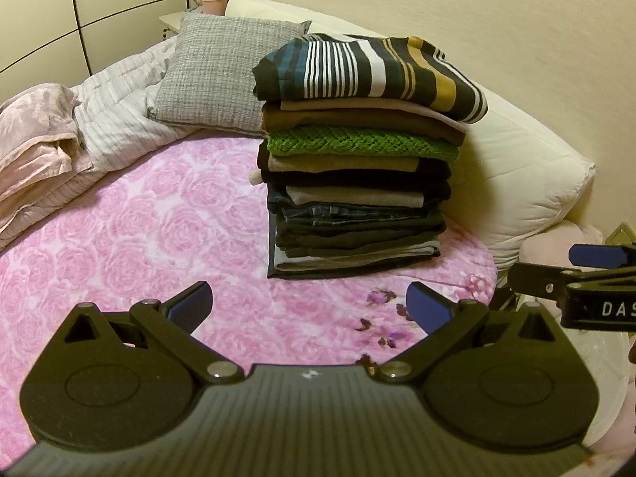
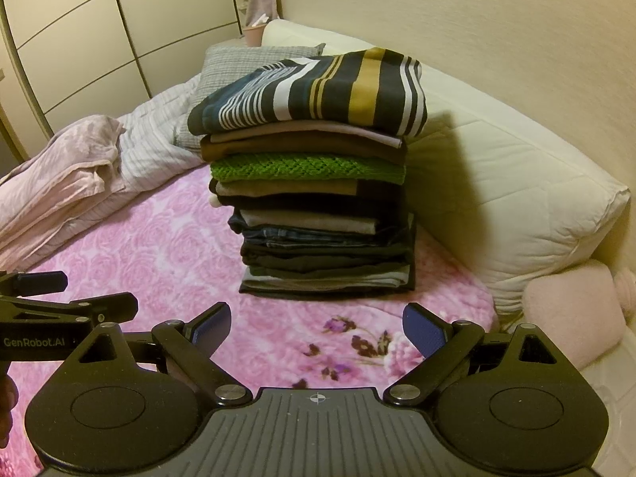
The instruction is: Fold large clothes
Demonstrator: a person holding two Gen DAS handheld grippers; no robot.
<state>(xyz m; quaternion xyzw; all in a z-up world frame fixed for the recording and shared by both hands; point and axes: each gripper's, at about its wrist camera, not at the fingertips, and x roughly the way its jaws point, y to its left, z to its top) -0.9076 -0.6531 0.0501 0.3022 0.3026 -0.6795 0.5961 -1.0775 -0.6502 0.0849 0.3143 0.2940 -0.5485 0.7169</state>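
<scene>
A tall stack of folded clothes (image 1: 353, 183) (image 2: 322, 214) stands on the pink rose-patterned bedspread (image 1: 151, 214) (image 2: 159, 246). A folded striped top (image 1: 369, 71) (image 2: 318, 91) in dark, white and mustard lies on top, above a green knit (image 1: 357, 143) (image 2: 306, 167). My left gripper (image 1: 310, 306) hovers open in front of the stack, nothing between its blue pads. My right gripper (image 2: 318, 328) is open too, a little short of the stack. In the left wrist view the right gripper (image 1: 572, 270) shows at the right edge. In the right wrist view the left gripper (image 2: 59, 294) shows at the left edge.
A grey cushion (image 1: 222, 71) (image 2: 238, 67) leans behind the stack. A white pillow (image 1: 524, 175) (image 2: 516, 198) lies along the wall at right. A crumpled pink blanket (image 1: 35, 135) (image 2: 67, 175) and striped duvet (image 1: 119, 107) lie at left. A pink soft item (image 2: 572, 314) sits at the bed's right edge.
</scene>
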